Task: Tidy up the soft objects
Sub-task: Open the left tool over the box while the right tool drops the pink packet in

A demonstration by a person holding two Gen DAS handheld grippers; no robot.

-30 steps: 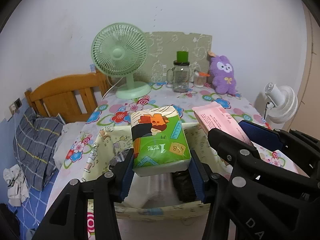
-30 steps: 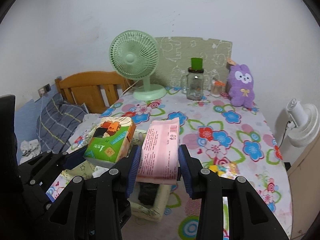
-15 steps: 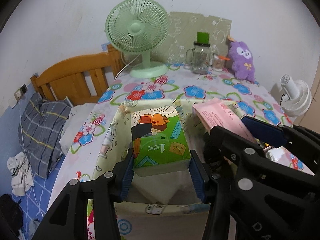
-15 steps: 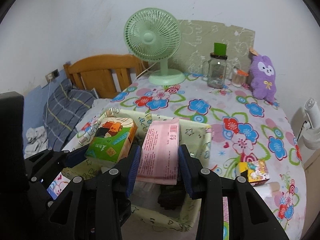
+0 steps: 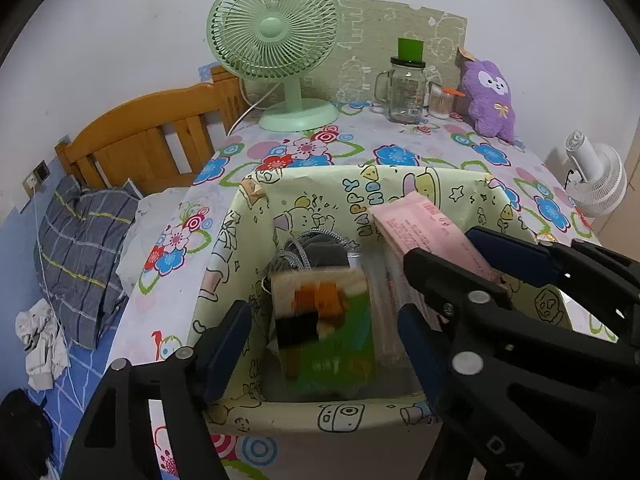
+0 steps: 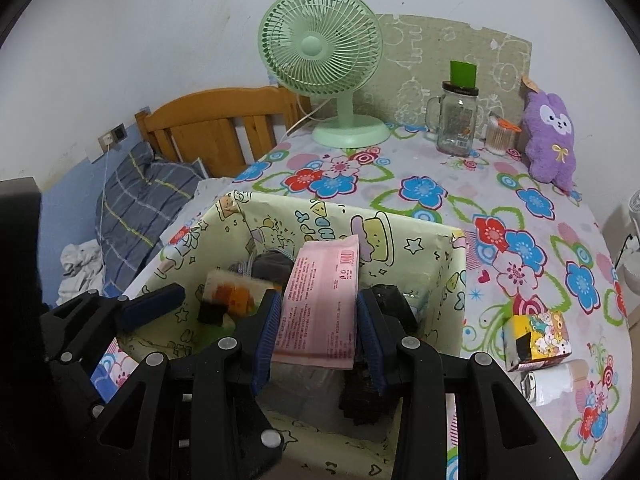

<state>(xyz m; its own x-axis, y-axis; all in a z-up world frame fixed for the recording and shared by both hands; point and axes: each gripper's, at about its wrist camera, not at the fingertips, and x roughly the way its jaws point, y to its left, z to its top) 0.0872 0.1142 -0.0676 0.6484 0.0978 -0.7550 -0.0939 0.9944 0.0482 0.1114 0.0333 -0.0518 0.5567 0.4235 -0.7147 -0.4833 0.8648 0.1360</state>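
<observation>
The left gripper [image 5: 324,340], jaws just spread, is parted clear of the blurred green tissue pack [image 5: 326,332] inside the yellow cartoon-printed box [image 5: 400,184]. A pink pack [image 6: 320,304] is pinched by the right gripper [image 6: 318,336] over that box, where dark items are seen.

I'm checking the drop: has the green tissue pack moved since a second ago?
Yes. The green tissue pack has left the left gripper, whose jaws have just been opening, and dropped inside the box.
</observation>
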